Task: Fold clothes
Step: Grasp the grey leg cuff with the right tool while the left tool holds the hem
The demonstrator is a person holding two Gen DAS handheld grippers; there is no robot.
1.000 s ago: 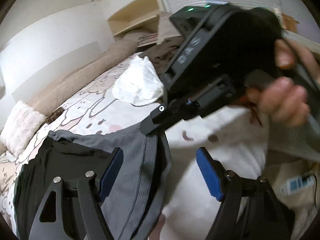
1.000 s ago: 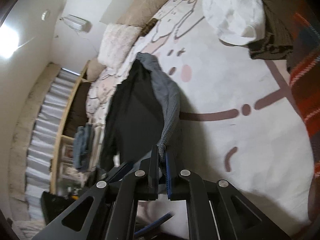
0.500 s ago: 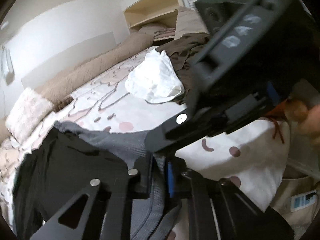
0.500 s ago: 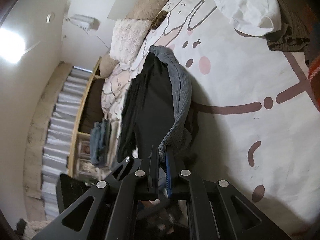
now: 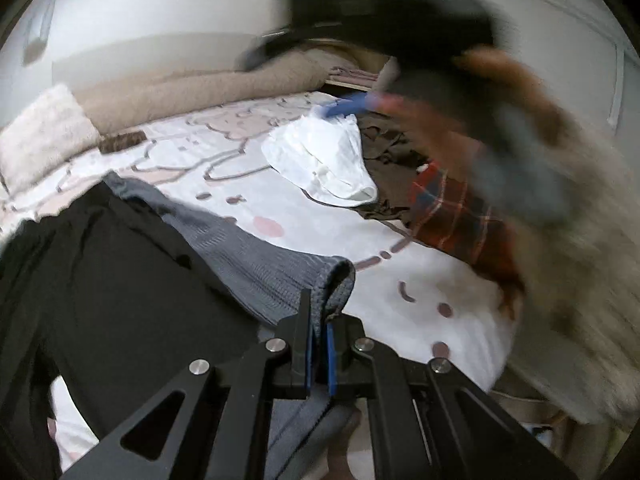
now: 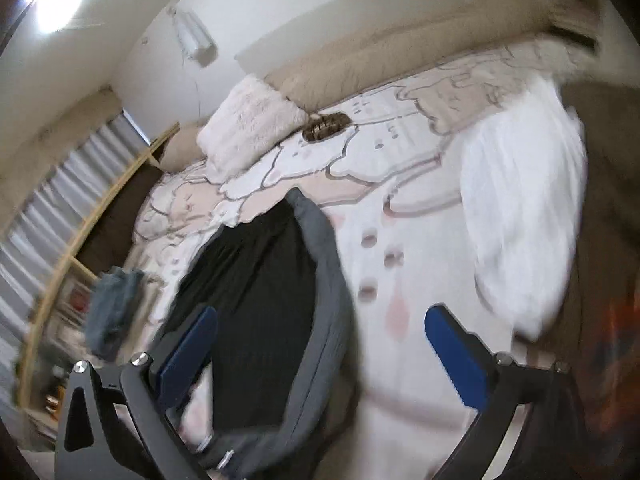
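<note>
Since our left gripper [image 5: 318, 344] pinches the grey ribbed-knit waistband [image 5: 276, 268] to anchor it, our right gripper [image 6: 320, 344] hangs wide open, empty.

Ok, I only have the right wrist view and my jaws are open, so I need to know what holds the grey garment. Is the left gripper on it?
Observer: Yes. The left gripper is shut on a folded edge of the grey garment.
Operator: What lies past the white garment? My edge is blurred.
Observer: A red plaid garment, beside the white garment; a brown garment touches both.
</note>
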